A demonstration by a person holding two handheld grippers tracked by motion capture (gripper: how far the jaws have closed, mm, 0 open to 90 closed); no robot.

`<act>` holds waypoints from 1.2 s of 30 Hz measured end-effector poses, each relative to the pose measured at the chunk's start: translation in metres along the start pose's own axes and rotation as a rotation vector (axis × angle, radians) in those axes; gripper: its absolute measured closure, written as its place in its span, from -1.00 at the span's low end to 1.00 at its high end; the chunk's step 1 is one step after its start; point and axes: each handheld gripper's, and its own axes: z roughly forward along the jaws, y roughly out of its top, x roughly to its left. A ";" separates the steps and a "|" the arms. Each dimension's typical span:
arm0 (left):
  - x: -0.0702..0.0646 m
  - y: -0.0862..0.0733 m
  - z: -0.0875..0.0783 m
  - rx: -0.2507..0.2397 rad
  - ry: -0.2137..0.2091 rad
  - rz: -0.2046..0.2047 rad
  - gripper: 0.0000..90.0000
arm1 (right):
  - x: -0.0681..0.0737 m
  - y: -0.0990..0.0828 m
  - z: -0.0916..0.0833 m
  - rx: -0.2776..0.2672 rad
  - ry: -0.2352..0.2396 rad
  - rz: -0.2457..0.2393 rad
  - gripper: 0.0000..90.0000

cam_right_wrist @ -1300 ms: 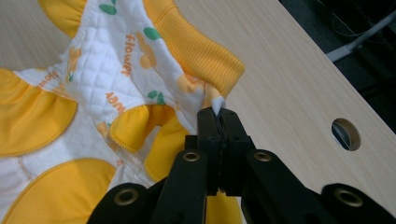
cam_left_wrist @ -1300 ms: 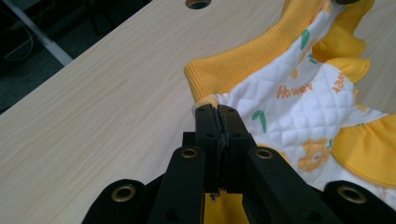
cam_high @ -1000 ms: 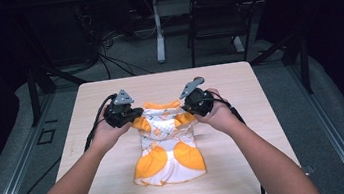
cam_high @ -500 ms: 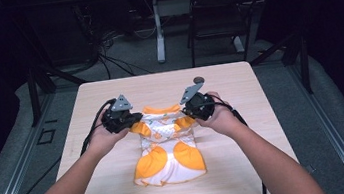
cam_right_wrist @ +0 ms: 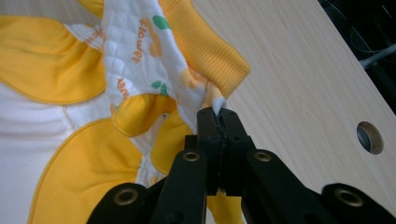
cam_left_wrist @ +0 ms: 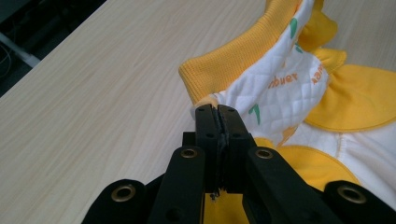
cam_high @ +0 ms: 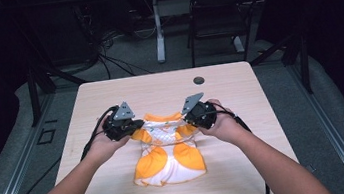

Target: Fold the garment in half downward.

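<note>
A small orange and white garment lies on the middle of the wooden table, toward the person's side, with its ribbed orange collar end pointing away from the person. The left gripper sits at the garment's upper left corner and the right gripper at its upper right corner — each held in one of the person's hands, the forearms coming in from the bottom of the high view.

In the left gripper view the two black jaws are pressed together on a fold of the garment, pinching the quilted white fabric just below the ribbed orange band. In the right gripper view the jaws are likewise closed, with a small tip of white cloth poking up between them beside the ribbed orange cuff of the garment.

Between the two grippers the top part of the garment looks bunched and folded over, its quilted inner side with small printed letters and green marks showing. A round hole is set in the table beyond the right gripper — well apart from the garment.
</note>
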 end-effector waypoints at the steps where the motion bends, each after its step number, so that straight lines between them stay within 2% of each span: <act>1: -0.001 0.000 -0.001 -0.001 -0.002 0.002 0.96 | 0.001 0.000 -0.001 0.011 -0.001 -0.009 0.97; 8: -0.007 -0.007 -0.002 -0.004 -0.022 0.006 0.96 | 0.008 -0.007 -0.001 0.005 0.013 -0.001 0.97; 9: -0.009 -0.008 -0.002 0.001 -0.025 0.017 0.96 | 0.010 -0.008 0.000 0.004 0.018 -0.001 0.97; 12: -0.013 -0.011 -0.002 0.009 -0.027 0.025 0.96 | 0.017 -0.009 0.000 0.020 0.014 -0.031 0.97; 16: -0.018 -0.017 -0.002 0.015 -0.036 0.036 0.96 | 0.024 -0.012 -0.002 0.018 0.033 -0.035 0.97; 18: -0.021 -0.018 -0.003 0.020 -0.037 0.054 0.96 | 0.027 -0.014 -0.002 0.014 0.036 -0.036 0.97; 21: -0.027 -0.021 -0.004 0.016 -0.048 0.062 0.96 | 0.033 -0.016 -0.003 0.014 0.032 -0.052 0.97; 27: -0.037 -0.029 -0.006 0.011 -0.063 0.071 0.95 | 0.042 -0.023 -0.004 0.016 0.047 -0.054 0.97; 30: -0.042 -0.031 -0.005 0.024 -0.053 0.096 0.95 | 0.048 -0.023 -0.005 0.031 0.039 -0.083 0.97; 33: -0.045 -0.035 -0.003 0.032 -0.045 0.114 0.95 | 0.056 -0.023 -0.003 0.015 0.043 -0.083 0.97; 34: -0.045 -0.036 -0.003 0.030 -0.046 0.113 0.95 | 0.057 -0.022 -0.004 0.036 0.045 -0.101 0.97; 36: -0.045 -0.039 -0.003 0.031 -0.048 0.109 0.95 | 0.060 -0.022 -0.003 0.035 0.055 -0.101 0.97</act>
